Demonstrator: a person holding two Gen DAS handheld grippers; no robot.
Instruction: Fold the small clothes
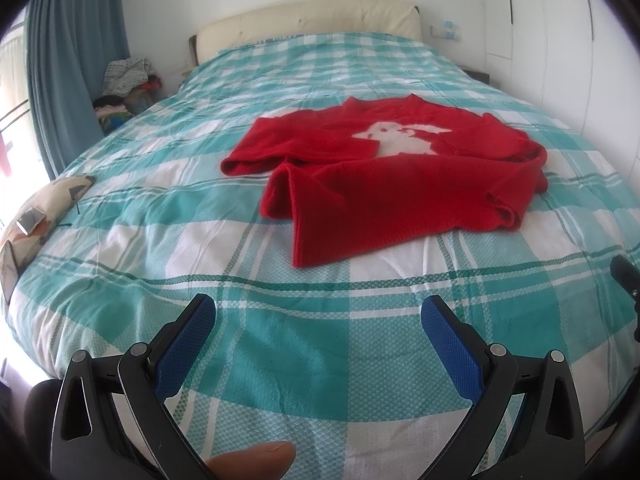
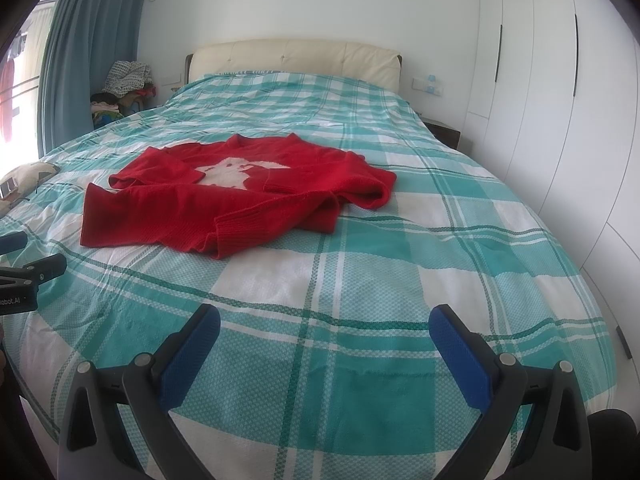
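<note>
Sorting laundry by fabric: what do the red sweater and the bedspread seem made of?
Red sweater: looks like a thick matte knit, wool or acrylic, with ribbed cuffs and hem. Checked bedspread: seemingly woven cotton, matte, with a fine waffle-like texture and soft wrinkles.

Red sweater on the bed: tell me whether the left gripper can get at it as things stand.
Probably yes. The left gripper is open and empty, and only bare checked bedspread lies between it and the red sweater.
</note>
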